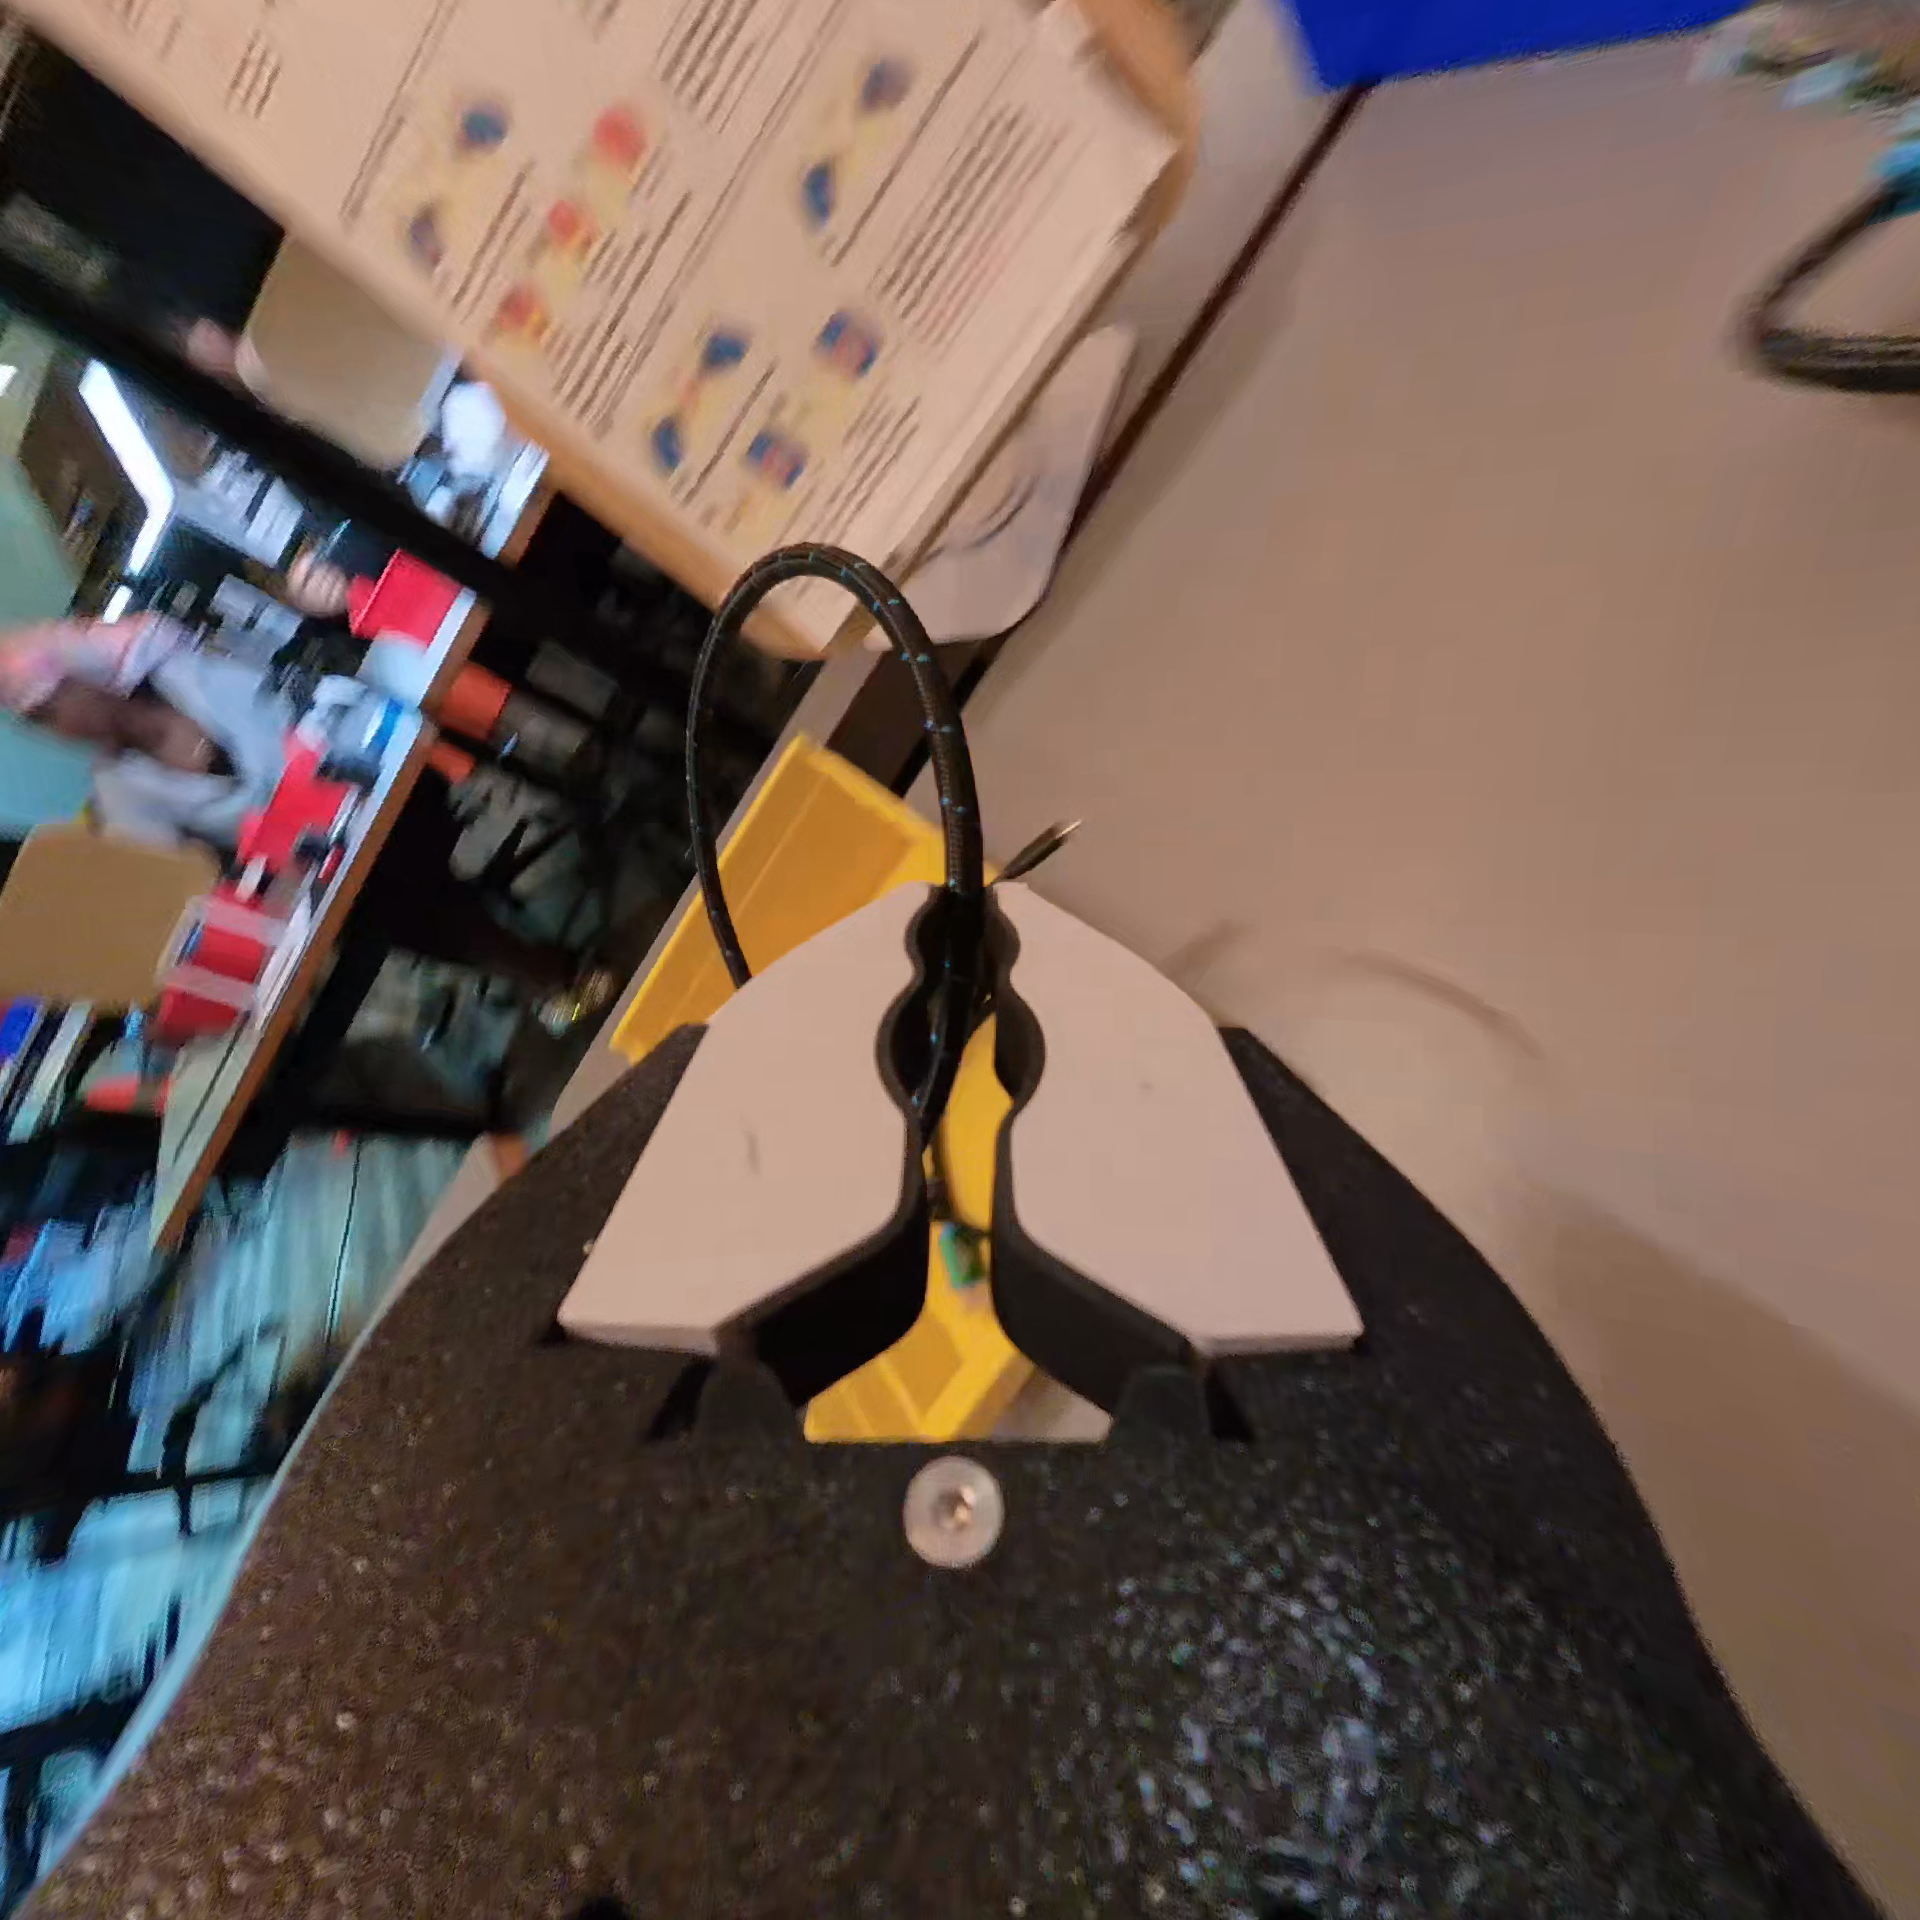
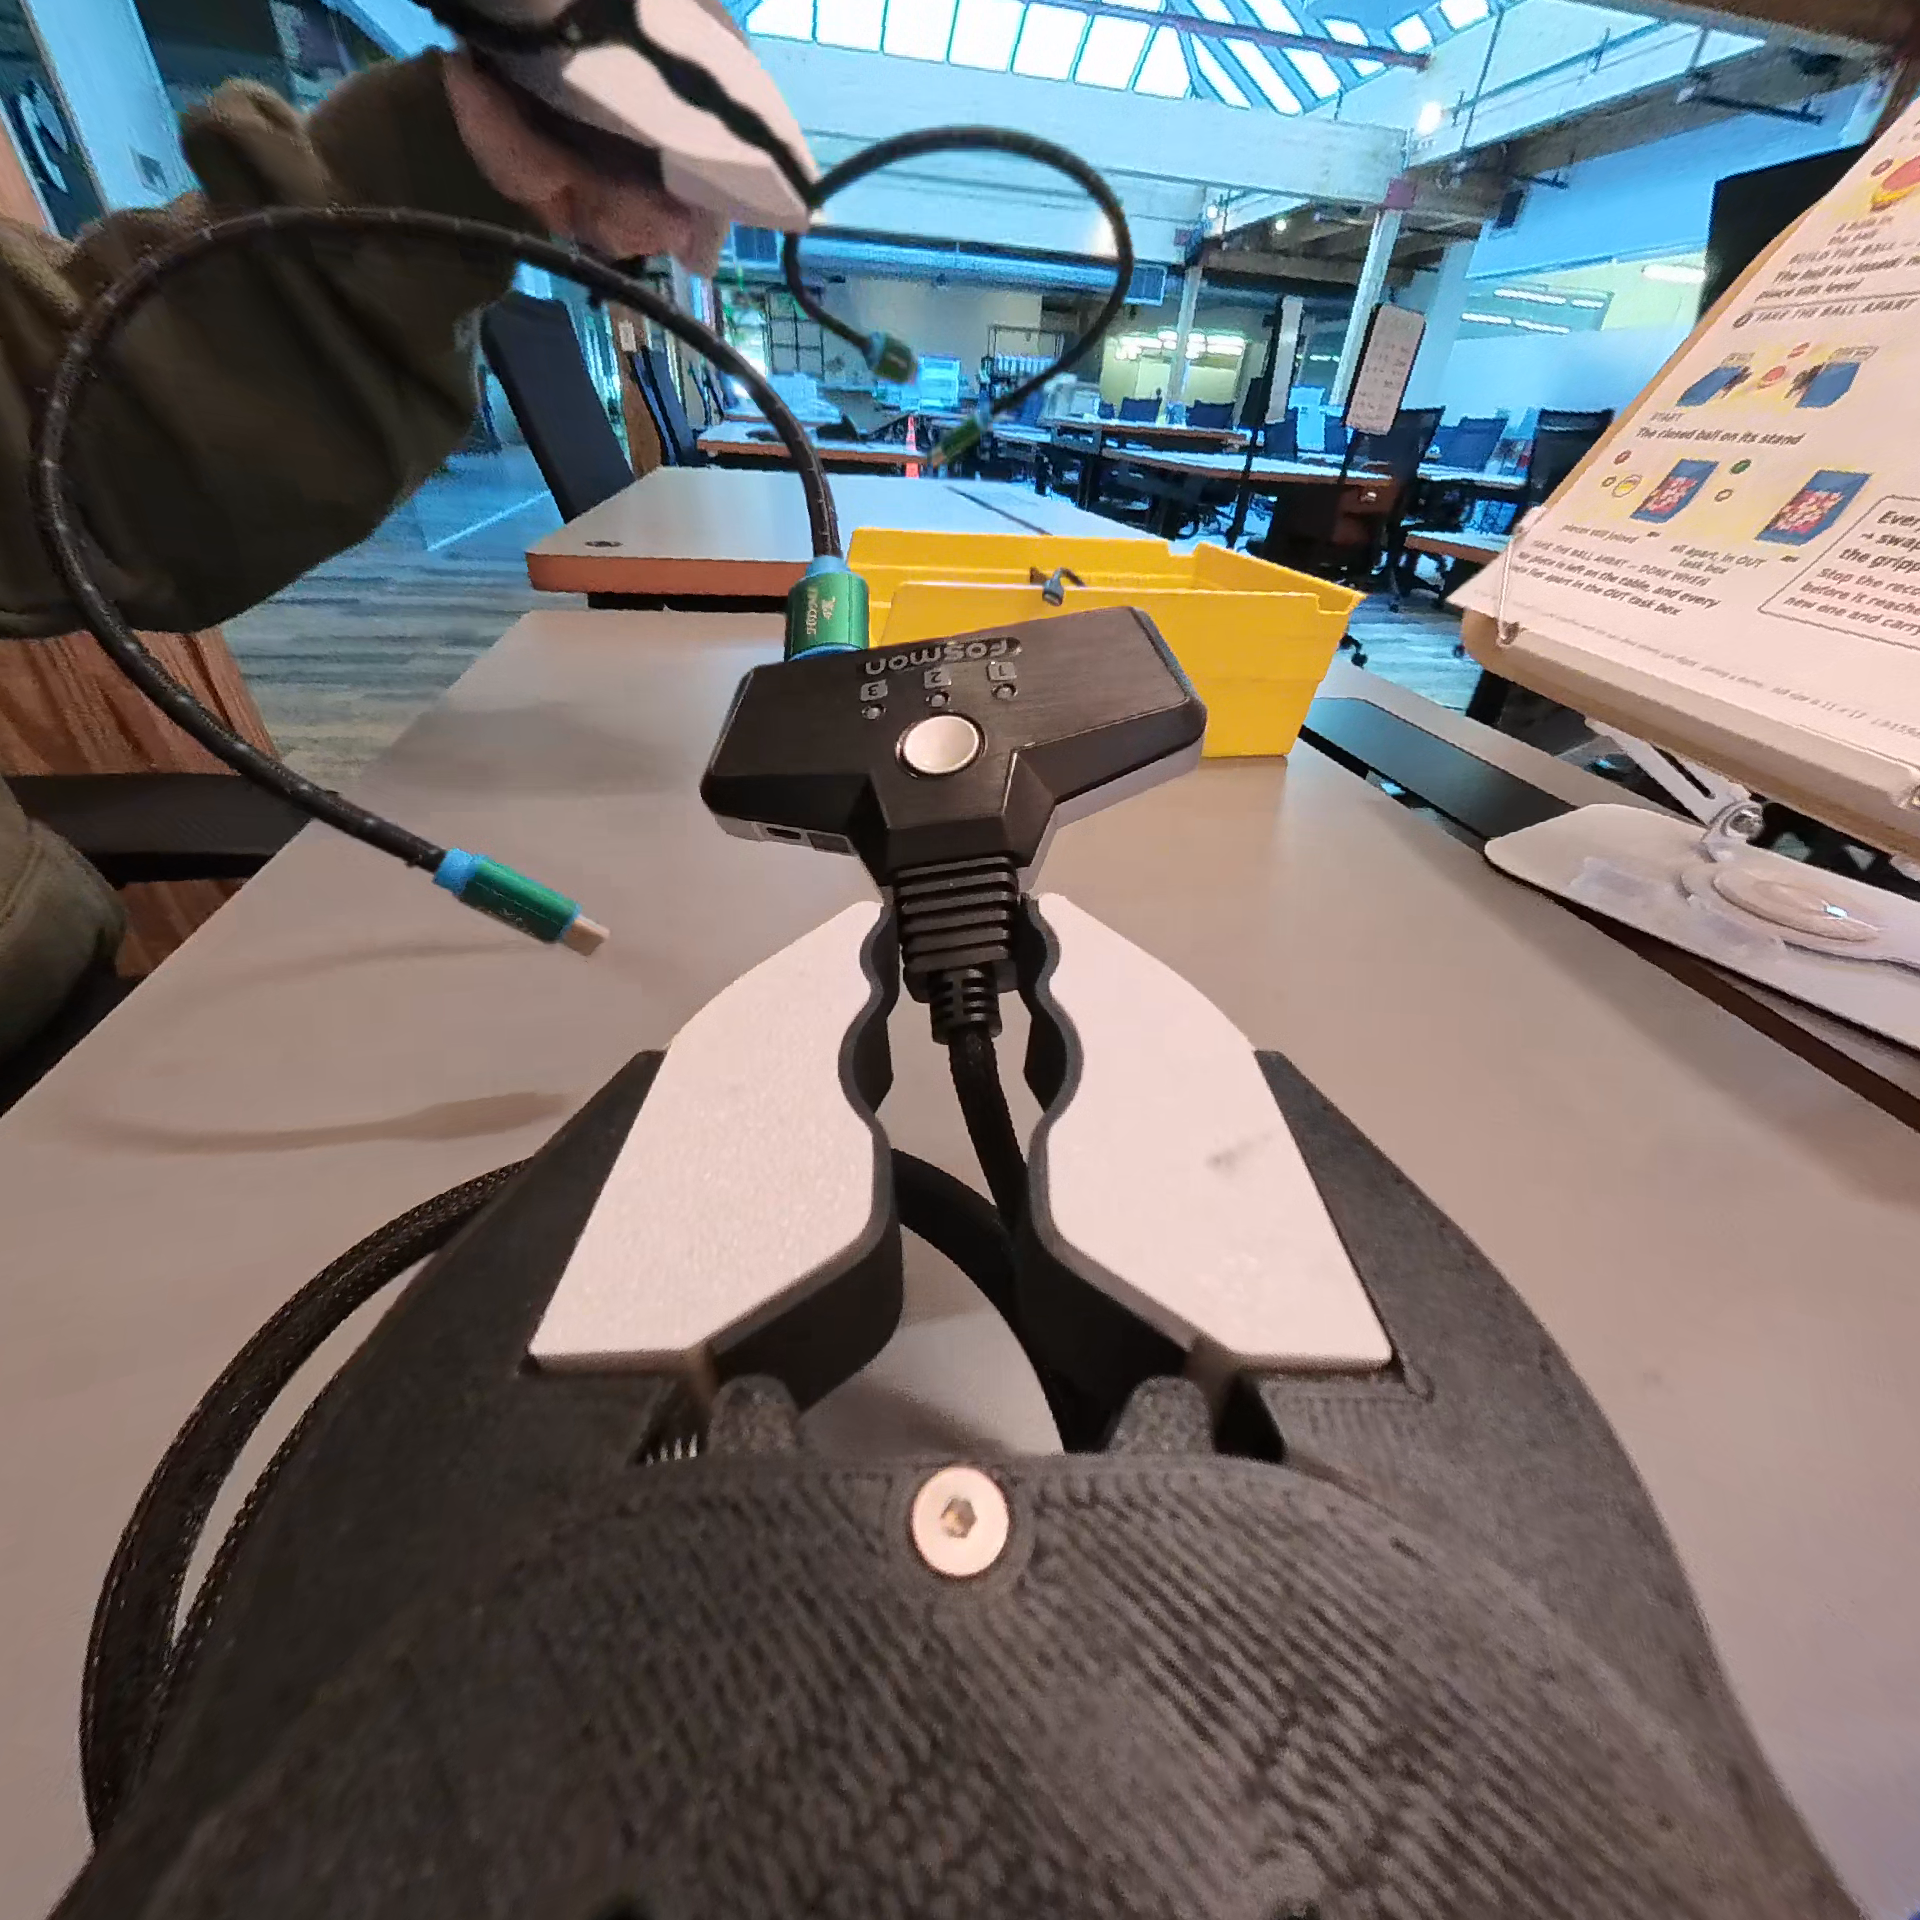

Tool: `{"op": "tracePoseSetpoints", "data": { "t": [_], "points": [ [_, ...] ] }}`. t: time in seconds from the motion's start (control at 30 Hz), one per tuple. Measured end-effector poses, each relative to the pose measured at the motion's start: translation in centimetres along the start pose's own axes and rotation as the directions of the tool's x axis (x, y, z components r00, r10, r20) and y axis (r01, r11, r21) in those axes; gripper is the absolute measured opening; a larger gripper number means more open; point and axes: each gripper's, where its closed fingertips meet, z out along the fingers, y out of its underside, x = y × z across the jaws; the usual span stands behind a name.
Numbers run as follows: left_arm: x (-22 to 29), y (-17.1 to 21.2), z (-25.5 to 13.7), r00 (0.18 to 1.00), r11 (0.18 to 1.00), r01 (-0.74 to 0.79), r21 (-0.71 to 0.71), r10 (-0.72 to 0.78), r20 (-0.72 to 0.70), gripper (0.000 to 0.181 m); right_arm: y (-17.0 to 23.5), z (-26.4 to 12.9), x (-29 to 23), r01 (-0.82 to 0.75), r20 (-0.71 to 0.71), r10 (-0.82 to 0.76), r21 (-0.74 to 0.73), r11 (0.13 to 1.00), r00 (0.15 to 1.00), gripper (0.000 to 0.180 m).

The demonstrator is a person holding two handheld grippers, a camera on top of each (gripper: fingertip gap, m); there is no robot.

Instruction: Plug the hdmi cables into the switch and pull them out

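Tongs on the right [image 2: 961, 940] are clamping the switch [image 2: 951, 732] by its ribbed neck, just over the table [image 2: 1455, 1091], one cable [image 2: 208, 727] still plugged in. Left tongs [image 1: 961, 935] are pinching another cable [image 1: 951, 748] tight, up in the air.

I'm looking across a pale grey table [image 2: 1403, 1039] into a big open office: rows of desks [image 2: 1195, 457] and dark chairs [image 2: 551, 395] are running back under a skylight ceiling [image 2: 1039, 42] that's throwing bright daylight. White beams and posts [image 2: 1382, 281] are holding it up. Patterned carpet [image 2: 343, 665] is showing past the table edge. Left wrist view is coming through blurred: cluttered shelving [image 1: 312, 790].
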Motion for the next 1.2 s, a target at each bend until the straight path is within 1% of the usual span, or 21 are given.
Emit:
{"op": "tracePoseSetpoints", "data": {
  "t": [0.03,0.1,0.17,0.27,0.37,0.47,0.5,0.57,0.63,0.7,0.77,0.8,0.83,0.87,0.9,0.93,1.0,1.03,1.1,1.13,1.2],
  "points": [
    [1.6,-0.7,0.2,0.997,0.998,-0.056,0.029,0.058,-0.045,0.006,-0.2,-0.3,0.0,0.001,0.001,-0.001,0.012,1.0,1.0,0.022],
    [5.1,-0.9,1.0,0.978,0.984,-0.17,0.058,0.176,-0.114,0.006,-0.8,-1.4,0.1,-0.001,0.0,0.001,0.042,0.999,1.0,0.022],
    [8.8,-0.3,1.9,0.946,0.956,-0.271,0.113,0.286,-0.15,0.006,-1.6,-2.9,0.0,-0.014,0.003,0.013,0.088,0.996,1.0,0.022],
    [14.3,1.2,3.1,0.893,0.904,-0.393,0.169,0.419,-0.166,0.006,-2.4,-4.7,-0.1,-0.027,0.0,0.028,0.152,0.988,1.0,0.022],
    [18.9,2.5,3.7,0.834,0.844,-0.494,0.209,0.528,-0.16,0.006,-2.8,-5.5,0.2,-0.031,-0.025,0.036,0.187,0.982,0.999,0.022],
    [23.0,3.9,3.6,0.789,0.818,-0.516,0.255,0.57,-0.231,0.006,-2.5,-5.2,0.4,-0.037,-0.028,0.042,0.179,0.983,0.999,0.022],
    [23.9,4.6,3.5,0.781,0.822,-0.508,0.258,0.566,-0.266,0.006,-2.4,-5.0,0.3,-0.038,-0.025,0.042,0.171,0.985,0.999,0.022],
    [24.9,5.1,3.2,0.795,0.849,-0.453,0.273,0.523,-0.306,0.006,-2.0,-4.6,0.2,-0.034,-0.02,0.037,0.145,0.989,0.999,0.022],
    [25.3,5.8,2.8,0.814,0.889,-0.377,0.259,0.451,-0.366,0.006,-1.8,-4.4,0.1,-0.031,-0.016,0.034,0.132,0.991,0.999,0.022],
    [25.3,6.3,2.5,0.843,0.94,-0.262,0.219,0.333,-0.422,0.009,-1.8,-4.3,0.1,-0.033,-0.013,0.035,0.13,0.991,0.999,0.022],
    [24.7,6.6,2.2,0.865,0.982,-0.11,0.156,0.172,-0.472,0.024,-1.7,-4.2,0.2,-0.034,-0.015,0.036,0.126,0.991,0.999,0.022],
    [23.9,6.5,2.3,0.882,0.992,-0.027,0.125,0.083,-0.465,0.028,-1.6,-4.2,0.2,-0.034,-0.015,0.036,0.124,0.992,0.999,0.022],
    [22.9,6.3,2.4,0.89,0.992,0.067,0.106,-0.012,-0.455,0.03,-1.6,-4.1,0.2,-0.034,-0.015,0.036,0.121,0.992,0.999,0.022],
    [22.0,6.1,2.4,0.881,0.981,0.177,0.079,-0.122,-0.458,0.031,-1.5,-4.1,0.2,-0.032,-0.016,0.034,0.116,0.993,0.999,0.022],
    [20.9,6.3,2.7,0.863,0.955,0.297,0.021,-0.259,-0.435,0.031,-1.4,-4.0,0.2,-0.029,-0.019,0.032,0.111,0.993,0.999,0.022],
    [19.6,7.0,3.3,0.834,0.909,0.412,-0.059,-0.403,-0.377,0.032,-1.4,-3.9,0.2,-0.029,-0.019,0.031,0.106,0.994,0.999,0.022],
    [18.1,9.5,4.1,0.73,0.771,0.589,-0.242,-0.636,-0.25,0.034,-1.3,-3.8,0.2,-0.027,-0.016,0.029,0.101,0.995,0.999,0.022],
    [18.1,10.8,4.3,0.674,0.697,0.64,-0.323,-0.711,-0.2,0.035,-1.3,-3.8,0.2,-0.027,-0.017,0.029,0.1,0.995,0.999,0.022],
    [18.3,12.2,4.8,0.601,0.608,0.682,-0.406,-0.782,-0.162,0.037,-1.3,-3.8,0.2,-0.03,-0.016,0.032,0.103,0.994,0.999,0.022],
    [18.4,12.6,5.0,0.586,0.584,0.692,-0.425,-0.798,-0.142,0.037,-1.3,-3.8,0.2,-0.031,-0.014,0.033,0.103,0.994,0.999,0.022],
    [18.8,12.7,5.4,0.576,0.571,0.681,-0.458,-0.804,-0.147,0.039,-1.3,-3.8,0.1,-0.03,-0.013,0.032,0.103,0.994,0.999,0.022]
  ]
}}
